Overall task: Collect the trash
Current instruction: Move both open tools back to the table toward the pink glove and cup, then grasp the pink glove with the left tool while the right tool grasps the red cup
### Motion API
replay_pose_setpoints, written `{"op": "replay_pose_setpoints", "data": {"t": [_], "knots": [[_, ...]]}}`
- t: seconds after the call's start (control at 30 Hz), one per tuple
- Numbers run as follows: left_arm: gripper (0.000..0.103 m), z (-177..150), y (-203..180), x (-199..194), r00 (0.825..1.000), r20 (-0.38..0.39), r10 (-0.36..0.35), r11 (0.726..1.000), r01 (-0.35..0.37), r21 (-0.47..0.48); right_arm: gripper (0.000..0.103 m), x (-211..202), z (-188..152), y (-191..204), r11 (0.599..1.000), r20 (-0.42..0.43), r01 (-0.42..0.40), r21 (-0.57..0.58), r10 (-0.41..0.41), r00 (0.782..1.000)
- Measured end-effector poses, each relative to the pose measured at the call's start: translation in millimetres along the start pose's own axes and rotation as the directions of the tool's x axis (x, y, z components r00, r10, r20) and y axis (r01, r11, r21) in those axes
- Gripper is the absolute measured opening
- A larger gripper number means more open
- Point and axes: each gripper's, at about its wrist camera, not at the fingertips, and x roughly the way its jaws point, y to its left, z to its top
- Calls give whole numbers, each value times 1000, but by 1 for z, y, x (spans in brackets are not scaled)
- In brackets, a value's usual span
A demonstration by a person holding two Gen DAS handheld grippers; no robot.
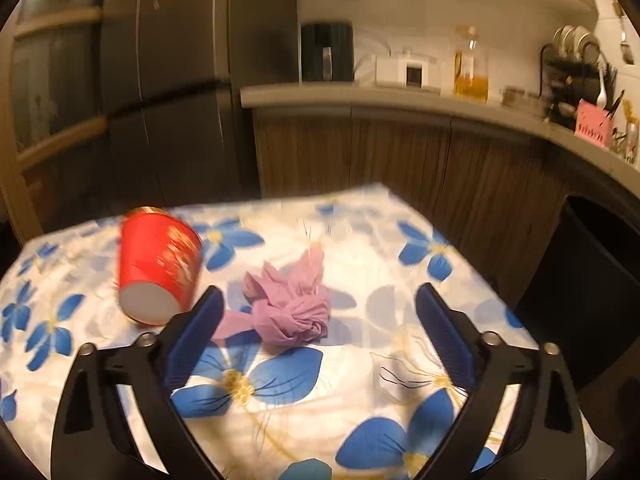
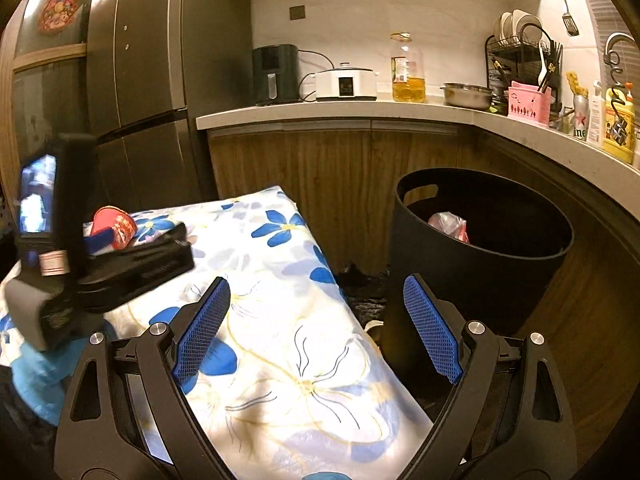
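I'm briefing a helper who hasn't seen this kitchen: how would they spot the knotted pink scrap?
Find the table with the blue-flowered cloth in front of the wooden cabinets. Near its middle lies a crumpled pink plastic bag, tied in a knot. Its only neighbour, a red paper cup, is rigid and lies tipped over.

Cup (image 1: 160,268) left of knotted bag (image 1: 292,308)

Not much can be read here. In the right wrist view, a silver can (image 2: 579,118) with a red star is standing on the bench (image 2: 400,114), and the letters "ine" are showing on it. The rest of its word is hiding. The red cup (image 2: 116,226) is showing some pale marks, but they are too small to read. The yellow bottle (image 2: 619,128) is wearing a label that is too blurry to read.
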Motion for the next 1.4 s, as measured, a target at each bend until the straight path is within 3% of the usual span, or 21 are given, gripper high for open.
{"op": "replay_pose_setpoints", "data": {"t": [0.07, 0.13, 0.3, 0.5, 0.7, 1.07, 1.27, 1.4], "knots": [[77, 1, 4, 14, 999, -54, 0, 1000, -1, -18, 87, 2, 2, -1, 1000, 1, 0, 3, 0, 1000], [72, 0, 7, 23, 996, -86, 5, 999, -7, -32, 87, 6, 3, -2, 1000, -1, -3, 6, 3, 1000], [42, -7, 12, 39, 987, -159, 6, 999, -13, -46, 87, 12, 4, 2, 1000, -6, -13, 7, 13, 1000], [19, -13, 15, 35, 988, -157, 3, 999, -10, -44, 87, 16, 5, 6, 1000, -13, -7, 4, 7, 1000], [11, -16, 19, 19, 993, -122, -3, 999, -2, -39, 87, 20, 6, 5, 1000, -22, 4, 14, -4, 1000], [10, -42, 52, -46, 998, -50, -32, 995, 27, -100, 87, 19, 9, 24, 1000, -24, -9, 1, 9, 1000], [10, -48, 89, -78, 1000, -11, -18, 985, 16, -172, 87, 21, 12, 57, 997, -26, -63, -37, 62, 998], [10, -48, 125, -101, 999, 33, 31, 976, -23, -216, 88, 31, 17, 94, 986, -40, -157, -50, 155, 987]]}}
